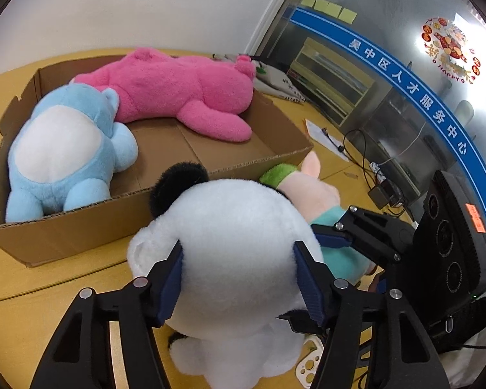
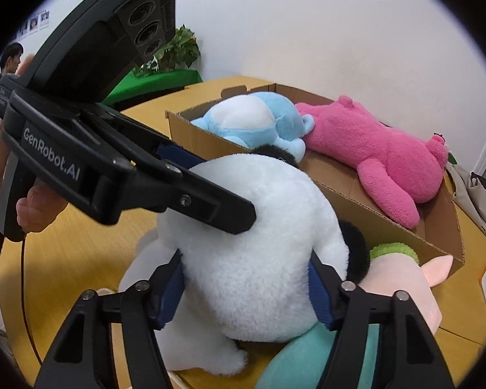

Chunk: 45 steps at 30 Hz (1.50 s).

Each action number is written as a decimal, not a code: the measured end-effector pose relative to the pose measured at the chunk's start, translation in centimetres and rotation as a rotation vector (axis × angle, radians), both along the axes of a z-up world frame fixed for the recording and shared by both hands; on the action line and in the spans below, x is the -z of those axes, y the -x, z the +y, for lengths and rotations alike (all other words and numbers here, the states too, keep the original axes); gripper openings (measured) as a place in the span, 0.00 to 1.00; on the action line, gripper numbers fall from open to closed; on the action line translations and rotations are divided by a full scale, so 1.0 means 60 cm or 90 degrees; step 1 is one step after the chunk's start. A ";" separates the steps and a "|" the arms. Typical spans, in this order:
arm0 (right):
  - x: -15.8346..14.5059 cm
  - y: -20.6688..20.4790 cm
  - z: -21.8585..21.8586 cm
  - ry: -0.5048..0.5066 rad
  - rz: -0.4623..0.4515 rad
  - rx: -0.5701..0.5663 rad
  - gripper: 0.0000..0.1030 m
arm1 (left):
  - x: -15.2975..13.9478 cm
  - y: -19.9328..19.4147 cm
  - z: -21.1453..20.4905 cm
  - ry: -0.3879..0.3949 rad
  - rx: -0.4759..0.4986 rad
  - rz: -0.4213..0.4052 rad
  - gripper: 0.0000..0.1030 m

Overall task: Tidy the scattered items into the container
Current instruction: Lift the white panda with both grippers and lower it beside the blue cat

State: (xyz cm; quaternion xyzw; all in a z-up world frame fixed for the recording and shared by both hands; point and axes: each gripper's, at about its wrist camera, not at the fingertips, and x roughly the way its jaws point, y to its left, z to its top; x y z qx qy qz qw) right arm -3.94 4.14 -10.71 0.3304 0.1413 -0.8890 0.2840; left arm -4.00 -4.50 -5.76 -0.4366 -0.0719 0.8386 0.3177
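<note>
Beside the cardboard box (image 1: 191, 175) on the bench (image 1: 48, 278), you are clamping both left tongs (image 1: 238, 278) and right tongs (image 2: 246, 288) half-closed around the bulky panda plush (image 1: 236, 233), sharing its width for lifting.

The yellow wooden table (image 1: 64, 278) bears an open cardboard box (image 1: 81, 227), 1 white panda toy (image 1: 236, 243) and 1 pink-headed doll (image 2: 401, 291) beside it, plus paper (image 1: 324, 136), cables (image 1: 356, 155) and bags (image 1: 275, 84).
</note>
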 end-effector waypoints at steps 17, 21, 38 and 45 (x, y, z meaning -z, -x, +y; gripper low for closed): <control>-0.167 0.095 0.035 0.058 0.136 -0.014 0.54 | -0.170 0.114 0.016 -0.021 -0.030 0.109 0.57; -0.169 0.163 0.047 0.050 0.136 -0.011 0.54 | -0.167 0.187 0.030 -0.013 -0.042 0.101 0.51; -0.095 0.346 0.117 0.082 -0.006 0.010 0.82 | 0.005 0.347 -0.019 0.000 -0.109 -0.044 0.81; -0.016 0.381 0.133 0.113 -0.220 -0.016 0.83 | 0.049 0.363 0.036 -0.029 -0.007 -0.105 0.94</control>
